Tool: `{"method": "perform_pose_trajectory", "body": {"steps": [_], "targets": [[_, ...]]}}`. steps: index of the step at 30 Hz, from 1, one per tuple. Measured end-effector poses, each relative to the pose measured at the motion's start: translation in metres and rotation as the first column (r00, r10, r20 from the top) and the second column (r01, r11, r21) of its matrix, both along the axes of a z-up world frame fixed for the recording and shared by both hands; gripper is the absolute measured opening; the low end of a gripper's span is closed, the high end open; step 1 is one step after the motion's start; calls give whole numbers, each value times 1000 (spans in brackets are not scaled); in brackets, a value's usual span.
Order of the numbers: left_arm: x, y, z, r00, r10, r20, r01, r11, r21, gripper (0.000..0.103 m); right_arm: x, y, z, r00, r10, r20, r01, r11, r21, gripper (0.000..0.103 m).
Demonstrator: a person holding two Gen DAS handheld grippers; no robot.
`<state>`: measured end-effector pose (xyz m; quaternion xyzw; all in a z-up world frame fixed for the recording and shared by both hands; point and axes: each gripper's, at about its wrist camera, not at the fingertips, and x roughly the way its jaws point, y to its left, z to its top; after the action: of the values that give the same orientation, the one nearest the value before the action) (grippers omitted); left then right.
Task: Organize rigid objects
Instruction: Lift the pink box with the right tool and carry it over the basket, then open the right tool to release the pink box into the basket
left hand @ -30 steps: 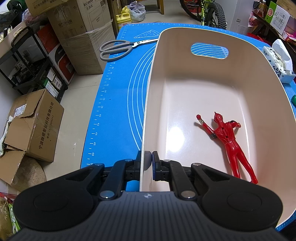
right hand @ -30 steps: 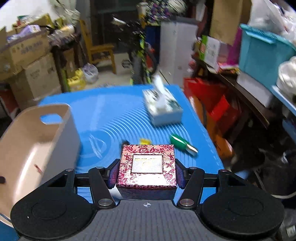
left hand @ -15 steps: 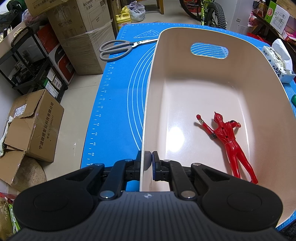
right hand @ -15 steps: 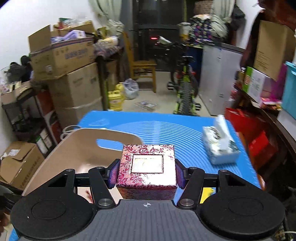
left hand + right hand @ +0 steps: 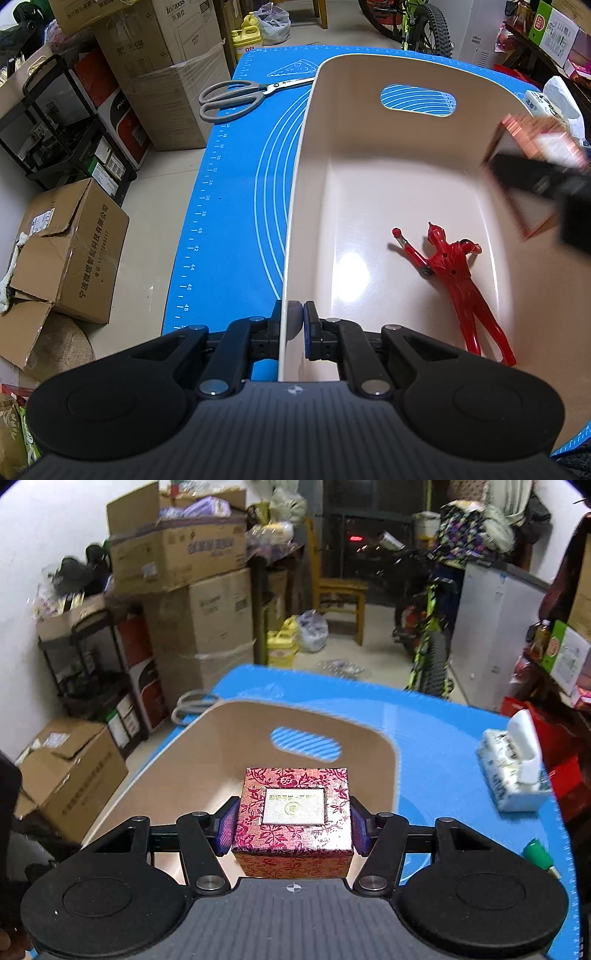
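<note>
Left gripper (image 5: 292, 326) clamped on near wall of beige bin (image 5: 295, 206). Right gripper (image 5: 291, 821) grips floral box (image 5: 293, 812) over bin. Red figure (image 5: 456, 275) on bin floor. Scissors (image 5: 236, 96) beyond, on blue mat (image 5: 236, 184).

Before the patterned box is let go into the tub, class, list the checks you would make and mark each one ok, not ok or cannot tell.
1. Right gripper shut on the box: ok.
2. Left gripper clamped on the tub wall, steadying it: ok.
3. Box over the tub's opening: ok.
4. Bare floor in the tub away from the red figure: ok.
5. Box low enough to release gently: cannot tell.
</note>
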<state>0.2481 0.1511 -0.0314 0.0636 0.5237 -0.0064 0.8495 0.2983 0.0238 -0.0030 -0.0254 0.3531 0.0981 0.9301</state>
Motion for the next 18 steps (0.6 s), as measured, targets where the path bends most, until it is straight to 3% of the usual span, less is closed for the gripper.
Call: {"method": "perform_pose_trajectory", "body": {"steps": [11,18], "targets": [[0,0,0,1000,1,0,-1,1000,0,11,4,28,-46,985,60,-163,-73,995,-72,63],[0,-1,0,1000,1,1,-1,1000,4,11,11,31,-54,971,70,-229,-91,992,-83,62]]}}
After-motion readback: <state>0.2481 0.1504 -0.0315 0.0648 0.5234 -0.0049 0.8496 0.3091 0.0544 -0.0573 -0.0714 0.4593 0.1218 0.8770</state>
